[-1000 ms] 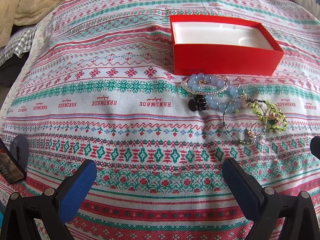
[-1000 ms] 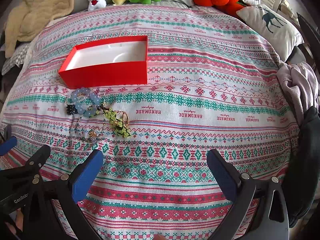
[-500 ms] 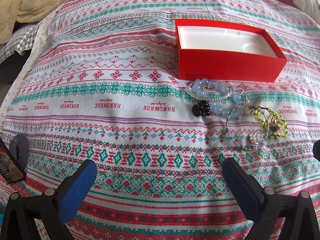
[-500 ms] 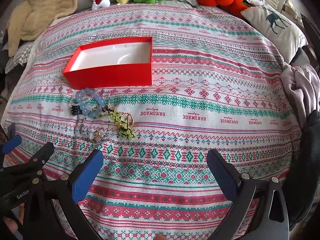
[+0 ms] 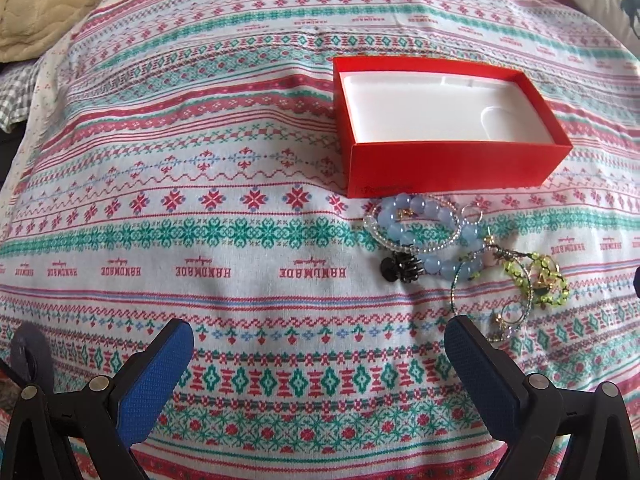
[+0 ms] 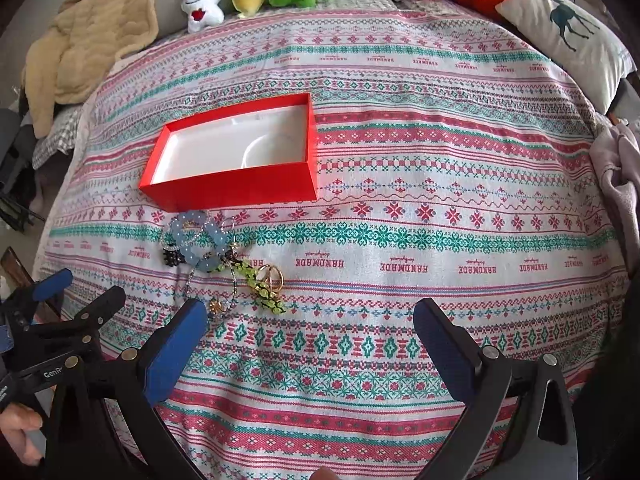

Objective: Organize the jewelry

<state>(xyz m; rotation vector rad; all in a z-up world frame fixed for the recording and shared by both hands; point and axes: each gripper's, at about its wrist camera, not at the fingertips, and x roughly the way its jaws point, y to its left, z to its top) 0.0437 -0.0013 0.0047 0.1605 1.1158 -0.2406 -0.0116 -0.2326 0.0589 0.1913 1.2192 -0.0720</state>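
both grippers, left gripper (image 5: 318,354) and right gripper (image 6: 310,338), are hovering wide and empty; likely next is pinching the tangled jewelry pile (image 5: 460,256) into the red box (image 5: 452,164).

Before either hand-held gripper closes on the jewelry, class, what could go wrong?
1. The blue bead bracelet, green bead chain and thin hoops overlap in one pile, so lifting one piece may drag others.
2. The patterned cloth is soft; the open left hand-held gripper might pinch fabric too.
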